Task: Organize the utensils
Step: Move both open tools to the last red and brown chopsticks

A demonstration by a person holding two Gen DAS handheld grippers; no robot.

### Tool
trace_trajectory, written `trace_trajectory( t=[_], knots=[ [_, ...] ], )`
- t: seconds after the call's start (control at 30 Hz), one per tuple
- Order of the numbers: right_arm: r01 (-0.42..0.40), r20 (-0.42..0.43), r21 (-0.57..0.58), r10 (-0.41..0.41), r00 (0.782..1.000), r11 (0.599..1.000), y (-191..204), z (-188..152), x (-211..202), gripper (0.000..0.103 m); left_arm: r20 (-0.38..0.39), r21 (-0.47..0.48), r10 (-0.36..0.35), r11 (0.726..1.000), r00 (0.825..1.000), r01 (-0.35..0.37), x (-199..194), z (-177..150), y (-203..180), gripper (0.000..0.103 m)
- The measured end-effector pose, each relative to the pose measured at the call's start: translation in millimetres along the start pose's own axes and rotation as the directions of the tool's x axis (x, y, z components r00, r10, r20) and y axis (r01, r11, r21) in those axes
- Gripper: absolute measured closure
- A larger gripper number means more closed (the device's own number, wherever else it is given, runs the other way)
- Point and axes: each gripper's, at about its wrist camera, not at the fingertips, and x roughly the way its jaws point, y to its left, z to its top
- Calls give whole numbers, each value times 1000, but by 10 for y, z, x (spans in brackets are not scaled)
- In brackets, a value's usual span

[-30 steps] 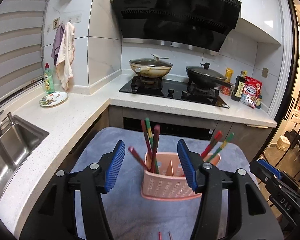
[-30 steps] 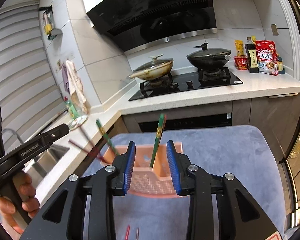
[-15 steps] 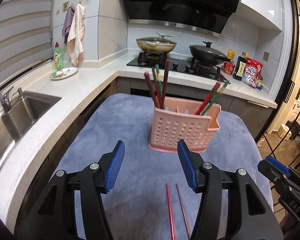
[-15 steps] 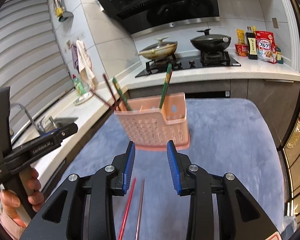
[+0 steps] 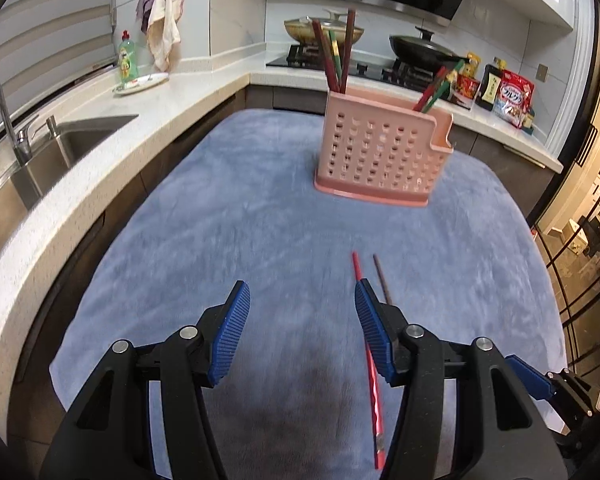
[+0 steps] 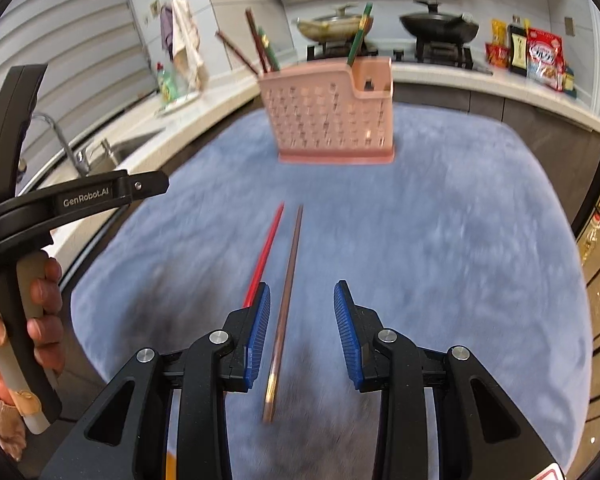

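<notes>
A pink perforated utensil holder [image 5: 380, 148] stands on a blue-grey mat [image 5: 240, 240] and holds several red, brown and green chopsticks; it also shows in the right wrist view [image 6: 328, 116]. A red chopstick [image 5: 374, 392] and a brown chopstick [image 5: 381, 280] lie loose on the mat in front of it. My left gripper [image 5: 300, 332] is open and empty, with the red chopstick beside its right finger. My right gripper [image 6: 300, 332] is open above the mat, with the brown chopstick [image 6: 286, 300] between its fingers and the red chopstick [image 6: 266, 248] just left of them.
A white counter [image 5: 80, 184] with a steel sink [image 5: 60, 148] runs along the left. A stove with two pans [image 5: 420, 46] and food packets [image 5: 508, 96] stand behind the holder. The left hand-held gripper [image 6: 60, 204] shows at the left of the right wrist view.
Both grippers have pulled back from the holder and dropped toward the mat. The loose red and brown chopsticks have come into view, now close to the fingers. The right jaws have widened.
</notes>
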Motion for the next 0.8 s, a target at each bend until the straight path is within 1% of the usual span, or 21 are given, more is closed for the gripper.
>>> trace_trajectory(
  t=[0.17,0.4,0.73,0.8],
  knots=[
    [-3,-45,6,3,999,1000,23,-229,65,70,-48,6,6,1000,999,-5,47,-242,22,51],
    [-6,-93,-6,6,996,1000,107,-470,169,70,-89,14,11,1000,996,-10,95,-450,7,51],
    [-5,-127,-22,2,992,1000,168,-595,295,70,-137,25,22,1000,990,-18,132,-667,18,50],
    [2,-129,-31,-6,992,1000,176,-608,309,72,-144,30,26,999,989,-22,133,-706,7,48]
  ],
)
